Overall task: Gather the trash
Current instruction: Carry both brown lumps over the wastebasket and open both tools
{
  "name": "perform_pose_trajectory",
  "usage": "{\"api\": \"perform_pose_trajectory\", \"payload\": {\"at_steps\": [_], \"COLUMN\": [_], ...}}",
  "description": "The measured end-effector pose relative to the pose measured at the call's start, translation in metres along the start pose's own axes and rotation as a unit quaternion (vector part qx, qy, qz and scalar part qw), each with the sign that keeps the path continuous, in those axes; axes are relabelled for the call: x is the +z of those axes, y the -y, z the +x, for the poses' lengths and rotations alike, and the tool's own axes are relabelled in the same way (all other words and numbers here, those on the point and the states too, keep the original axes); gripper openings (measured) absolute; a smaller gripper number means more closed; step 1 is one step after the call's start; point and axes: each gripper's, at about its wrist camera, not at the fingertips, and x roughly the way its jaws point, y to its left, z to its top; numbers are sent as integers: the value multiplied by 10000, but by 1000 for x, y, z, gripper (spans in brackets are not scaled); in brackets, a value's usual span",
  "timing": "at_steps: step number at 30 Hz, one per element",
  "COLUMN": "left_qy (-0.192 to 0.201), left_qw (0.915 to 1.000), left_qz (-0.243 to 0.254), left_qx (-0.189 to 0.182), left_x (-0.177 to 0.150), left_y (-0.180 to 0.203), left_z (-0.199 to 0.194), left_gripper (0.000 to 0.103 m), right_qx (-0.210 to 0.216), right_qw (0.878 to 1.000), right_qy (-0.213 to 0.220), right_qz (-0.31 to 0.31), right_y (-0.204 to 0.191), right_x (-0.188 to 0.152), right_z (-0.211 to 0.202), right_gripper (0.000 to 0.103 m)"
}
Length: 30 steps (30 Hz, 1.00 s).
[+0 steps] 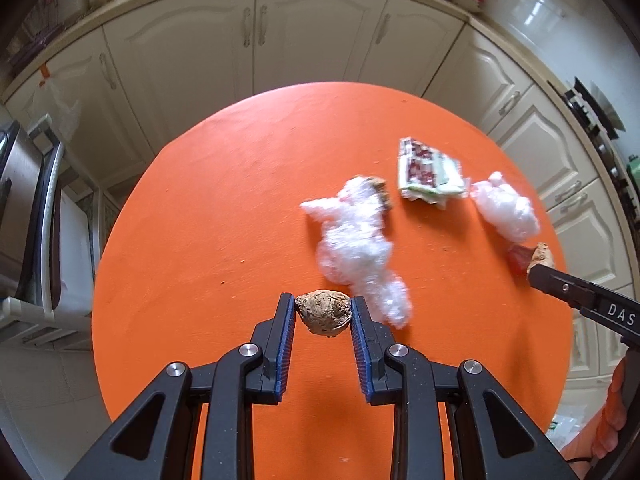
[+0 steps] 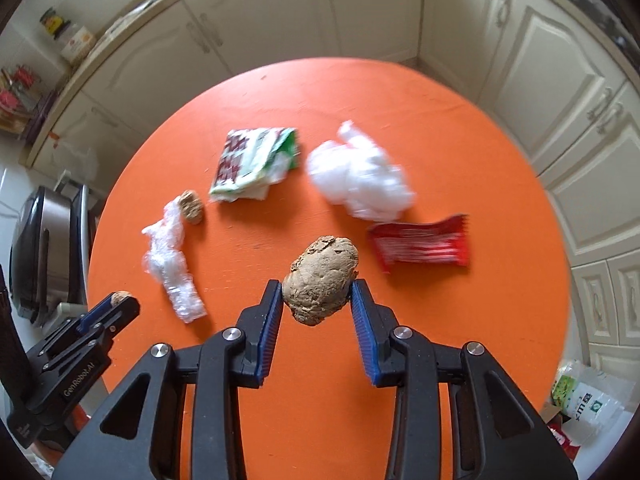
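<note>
My left gripper (image 1: 323, 307) is shut on a small brown lump (image 1: 325, 313), held just above the round orange table (image 1: 208, 208); it shows again as the left gripper (image 2: 122, 300) at the table's left edge. My right gripper (image 2: 318, 290) is shut on a larger brown lump (image 2: 320, 278), lifted off the table. On the table lie crumpled clear wrap (image 1: 356, 240) (image 2: 172, 256), a third brown piece (image 2: 192, 206), a green and red wrapper (image 1: 428, 176) (image 2: 256, 164), a white plastic wad (image 1: 504, 208) (image 2: 360, 180) and a red wrapper (image 2: 420, 244).
Cream kitchen cabinets (image 1: 256, 40) ring the table at the back and right. A steel appliance (image 2: 44, 248) stands to the left of the table. Printed bags (image 2: 584, 404) lie on the floor at the lower right. A bare orange stretch (image 1: 224, 168) covers the table's far left.
</note>
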Motion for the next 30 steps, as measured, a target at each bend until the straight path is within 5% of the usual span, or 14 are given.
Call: {"api": "perform_pose_trajectory", "payload": {"at_steps": [15,30], "left_qy": [58,-394], "left_qw": [9893,9500], "left_qz": [1447,3079], "left_qx": [-187,-336], "left_x": [-25,-77], "left_y": [165,357], "left_z": [-22,28], "left_gripper": [23,23], "right_qx": [-69,-240], "right_qw": [9915,9640], "right_qy": [684,829], "right_qz": [1104,2517], "right_y": [137,294], "right_x": [-63,-150], "right_z": [-80,-100], "right_gripper": [35,35]}}
